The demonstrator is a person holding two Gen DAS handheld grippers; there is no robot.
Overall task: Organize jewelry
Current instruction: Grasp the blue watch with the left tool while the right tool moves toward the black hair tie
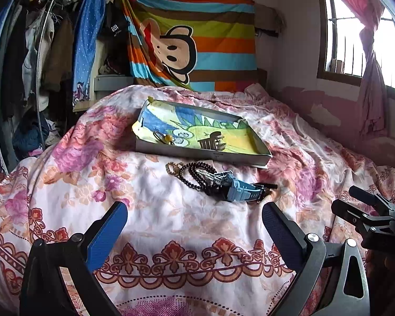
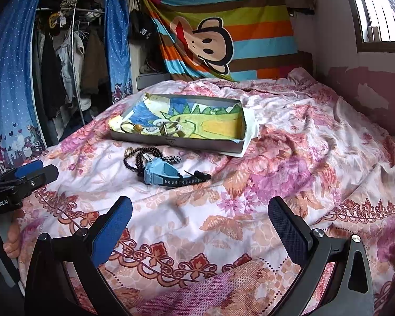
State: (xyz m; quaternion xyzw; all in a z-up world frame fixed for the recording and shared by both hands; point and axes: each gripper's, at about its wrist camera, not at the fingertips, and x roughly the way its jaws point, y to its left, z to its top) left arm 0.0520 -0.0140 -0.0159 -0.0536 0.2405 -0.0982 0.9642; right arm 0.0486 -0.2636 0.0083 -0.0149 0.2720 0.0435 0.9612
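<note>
Right now both tools hover over the floral bedspread, short of the jewelry. The left gripper has its blue pads spread wide with nothing between them, and the right gripper is likewise wide apart and empty.

The loose pieces lie in a small heap just in front of the shallow tray: a blue watch resting against a coil of dark beads, with a brownish beaded strand at the heap's left edge. Already inside the tray are a small ring-like piece with an amber bead and a dark comb-shaped item (possibly a hair clip).

The step in hand looks like a first pick from the heap. The watch seems the better start: it lies on top and its strap end sticks out clear of the beads. Closing across the strap rather than the bulky case should lift it without dragging the strands along, and the soft bedding will give, so a low approach helps.

How the beads tangle under the watch is hidden, and the tray's small items are too small to identify surely.
</note>
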